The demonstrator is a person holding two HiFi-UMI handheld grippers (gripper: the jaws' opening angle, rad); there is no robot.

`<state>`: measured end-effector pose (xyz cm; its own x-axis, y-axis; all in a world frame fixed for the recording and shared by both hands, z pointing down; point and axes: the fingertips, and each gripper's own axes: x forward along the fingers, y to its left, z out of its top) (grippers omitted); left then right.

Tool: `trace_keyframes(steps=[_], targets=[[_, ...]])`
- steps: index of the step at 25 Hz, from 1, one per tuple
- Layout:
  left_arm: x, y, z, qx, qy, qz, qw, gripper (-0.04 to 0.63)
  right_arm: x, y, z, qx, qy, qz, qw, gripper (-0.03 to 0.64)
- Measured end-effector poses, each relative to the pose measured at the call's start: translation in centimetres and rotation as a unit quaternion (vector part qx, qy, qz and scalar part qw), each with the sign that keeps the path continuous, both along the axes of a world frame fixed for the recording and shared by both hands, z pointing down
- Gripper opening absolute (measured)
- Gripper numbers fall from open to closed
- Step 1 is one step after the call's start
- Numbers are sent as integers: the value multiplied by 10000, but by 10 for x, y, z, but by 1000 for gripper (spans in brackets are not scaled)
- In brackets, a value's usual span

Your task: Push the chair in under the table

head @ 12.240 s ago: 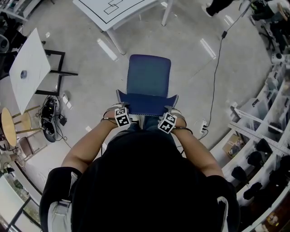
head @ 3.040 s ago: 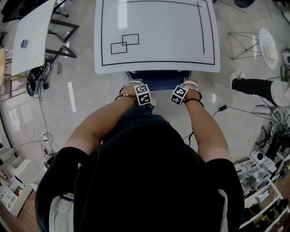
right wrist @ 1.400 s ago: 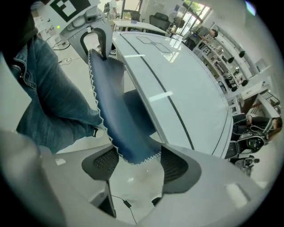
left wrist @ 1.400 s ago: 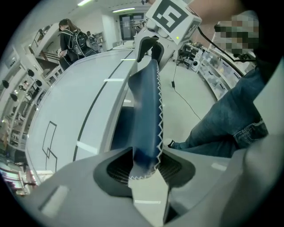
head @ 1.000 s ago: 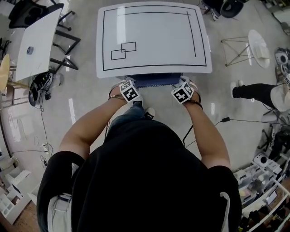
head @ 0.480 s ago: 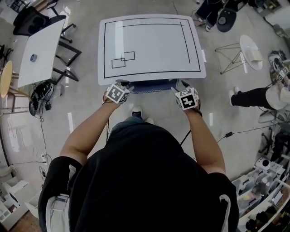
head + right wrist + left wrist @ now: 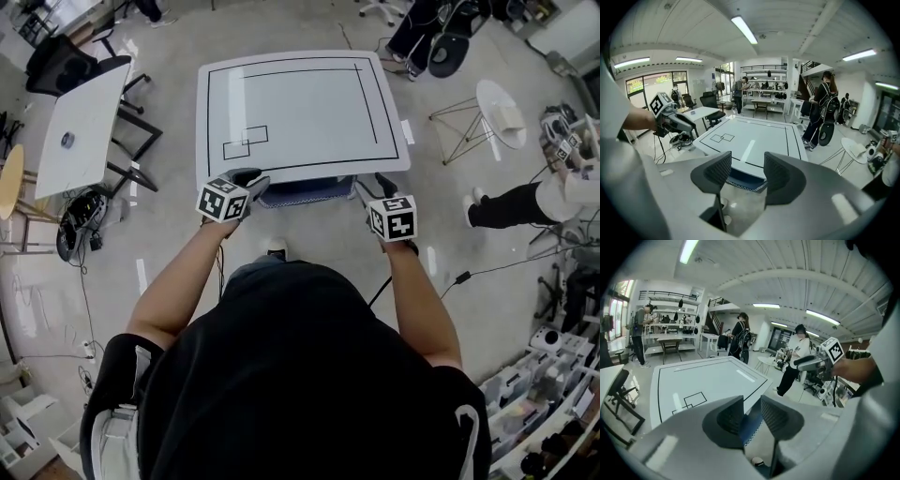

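Grey workshop floor (image 7: 169,262) on every side, with other people (image 7: 511,202) off at three o'clock. Starting at the left gripper (image 7: 249,178): released, pads parted with nothing pressed between them, only a strip of the blue chair (image 7: 305,192) showing through the gap from farther off. Same story at the right gripper (image 7: 373,190): unclenched and empty, having just been narrowing its jaws on nothing at all. Held clear at nine and three o'clock of the chair's back, touching neither it nor the counter (image 7: 300,103) as far as the gripper views let on. Outward from there, at twelve o'clock: white counter with a black outline, and tucked beneath its near edge the chair, with only the top of the blue backrest and its pale dotted trim sticking out. Judged from that, looks done or all but done: seat gone under, little left beyond perhaps a last nudge. Hidden by the counter top: seat, legs and how deep the chair sits, so cannot say whether it has met anything underneath. Blocked by the person's own head and shoulders at six o'clock: most of the nearby floor, bar a shoe (image 7: 277,251). Too warped at the picture's rim to sort out the clutter at nine o'clock.
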<state>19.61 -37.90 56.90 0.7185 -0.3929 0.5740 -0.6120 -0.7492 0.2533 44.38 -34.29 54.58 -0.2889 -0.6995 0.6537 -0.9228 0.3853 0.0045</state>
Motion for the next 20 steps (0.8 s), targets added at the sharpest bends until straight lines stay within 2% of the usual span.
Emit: trace_keyframes(steps=[3, 9, 20], targets=[[2, 0, -23, 141, 325, -20, 9994, 110, 11, 5, -16, 167, -134, 172, 9996, 221], [-8, -2, -45, 239, 661, -155, 9974, 100, 33, 16, -29, 301, -305, 432, 9981, 189], [-36, -5, -40, 121, 807, -478, 9955, 91, 56, 34, -25, 300, -653, 792, 9943, 131]])
